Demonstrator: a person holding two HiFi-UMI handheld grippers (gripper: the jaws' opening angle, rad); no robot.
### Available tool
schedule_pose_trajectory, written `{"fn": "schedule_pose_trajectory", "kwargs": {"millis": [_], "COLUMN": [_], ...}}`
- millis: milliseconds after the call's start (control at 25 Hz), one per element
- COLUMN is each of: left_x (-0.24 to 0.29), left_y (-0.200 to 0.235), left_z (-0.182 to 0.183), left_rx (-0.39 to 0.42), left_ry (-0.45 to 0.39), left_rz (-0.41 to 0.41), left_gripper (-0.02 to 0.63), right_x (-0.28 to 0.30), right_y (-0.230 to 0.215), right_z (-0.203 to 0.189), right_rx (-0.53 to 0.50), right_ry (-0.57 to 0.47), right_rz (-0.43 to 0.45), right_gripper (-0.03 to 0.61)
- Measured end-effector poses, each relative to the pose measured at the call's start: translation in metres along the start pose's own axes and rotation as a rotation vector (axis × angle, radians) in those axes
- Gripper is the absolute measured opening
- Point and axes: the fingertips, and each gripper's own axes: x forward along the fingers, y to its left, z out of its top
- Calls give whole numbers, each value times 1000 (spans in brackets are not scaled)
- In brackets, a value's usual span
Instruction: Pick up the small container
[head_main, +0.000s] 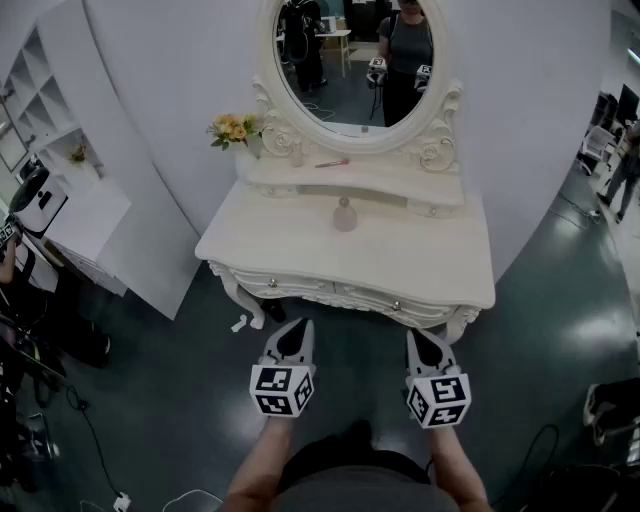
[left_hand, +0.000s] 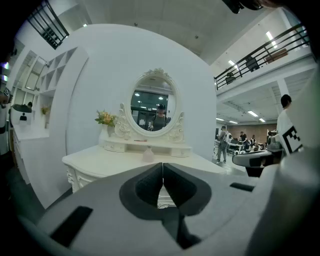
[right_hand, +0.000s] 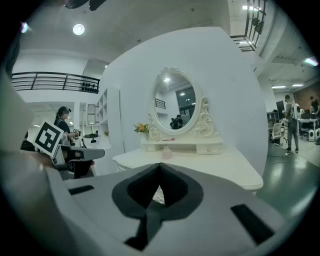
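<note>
- Fingers of the left gripper (left_hand: 163, 166) are pressed together along their whole length, with nothing between them; its own view looks straight over them at the table (left_hand: 95, 162).
- Fingers of the right gripper (right_hand: 160, 166) meet at the tips in the same way and are also empty.
- From the head view, both the left gripper (head_main: 299, 324) and the right gripper (head_main: 416, 334) hang side by side over the dark floor (head_main: 150, 400). They are short of the front edge of the table (head_main: 430, 265) and touch nothing.
- Further in, the small container (head_main: 345, 215) stands upright on the tabletop, towards the back and roughly on the centre line between the two grippers. It looks like a pale pink bottle with a rounded body and a narrower top, and it is well apart from both grippers.
- Just behind it runs a raised shelf (head_main: 290, 176) with a slim pink item (head_main: 332, 163) lying on it, flowers (head_main: 232, 128) at its left end, and an oval mirror (head_main: 262, 45) above.
- Step in hand, as I judge it: the reach has not begun and the pickup is wholly ahead.
- Next move, as I judge it: one gripper needs to spread its fingers and travel forward across the bare tabletop. It should come in level with the rounded body of the bottle, one finger on each side, stopping before the shelf. Then it can close gently, so the bottle does not tip, and lift straight up.
</note>
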Motion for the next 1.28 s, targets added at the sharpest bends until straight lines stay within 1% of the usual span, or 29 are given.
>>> {"fn": "schedule_pose_trajectory", "kwargs": {"millis": [160, 360, 760, 880, 1120, 1280], "left_x": [5, 6, 7, 9, 23, 41], "left_y": [-7, -5, 0, 0, 10, 18], "left_z": [1, 1, 10, 11, 12, 14], "left_rx": [-9, -25, -33, -33, -29, -39], "left_ry": [-7, -11, -36, -35, -29, -21], "left_rz": [-5, 7, 24, 23, 31, 24], "left_gripper": [8, 8, 9, 57, 115, 137], "right_x": [3, 5, 3, 3, 13, 28], "right_y": [-5, -7, -12, -13, -16, -25], "right_z": [10, 18, 23, 25, 23, 26], "right_rx": [-8, -33, -1, 9, 4, 6], "right_ry": [-25, -42, -67, -74, -59, -53], "right_rz": [19, 43, 68, 68, 60, 48], "right_gripper": [3, 3, 5, 5, 5, 5]}}
